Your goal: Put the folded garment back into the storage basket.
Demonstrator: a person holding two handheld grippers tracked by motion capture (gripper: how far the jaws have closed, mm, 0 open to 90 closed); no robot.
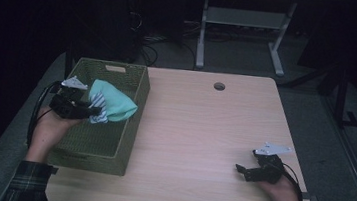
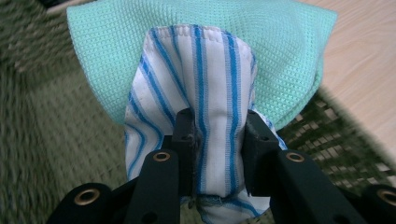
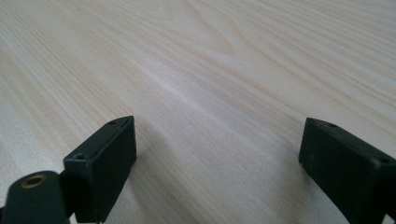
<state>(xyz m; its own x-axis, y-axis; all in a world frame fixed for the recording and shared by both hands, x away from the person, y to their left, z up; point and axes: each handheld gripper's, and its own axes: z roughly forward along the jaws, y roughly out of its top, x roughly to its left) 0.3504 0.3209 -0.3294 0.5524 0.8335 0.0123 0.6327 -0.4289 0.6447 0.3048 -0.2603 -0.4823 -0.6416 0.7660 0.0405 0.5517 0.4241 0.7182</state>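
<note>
A white cloth with blue stripes [image 2: 201, 93] is pinched between the jaws of the left gripper [image 2: 215, 140], and a mint-green waffle-weave cloth [image 2: 280, 51] hangs with it; in the left gripper view the green one lies behind the striped one, and whether it is itself caught between the jaws cannot be told. In the high view the bundle is held by the left gripper [image 1: 86, 108] above the open olive-green woven basket [image 1: 126, 148], with the green cloth [image 1: 116, 101] reaching out over the basket's right wall towards the light wooden table [image 1: 203, 133].

The right gripper [image 1: 240, 170] is rested low on the table near its right front corner, well apart from the basket; in the right gripper view [image 3: 217, 154] its jaws are spread wide over bare wood, and nothing is held.

The work in hand is judged to be the placing of the cloths into the basket. Several things could go wrong. If only the striped cloth is clamped, the green one may slip free and be dropped on the rim or outside on the table. If the bundle is released where it hangs, the overhanging green fold may be left draped across the wall. The light basket may also be dragged if fabric snags on the weave.
</note>
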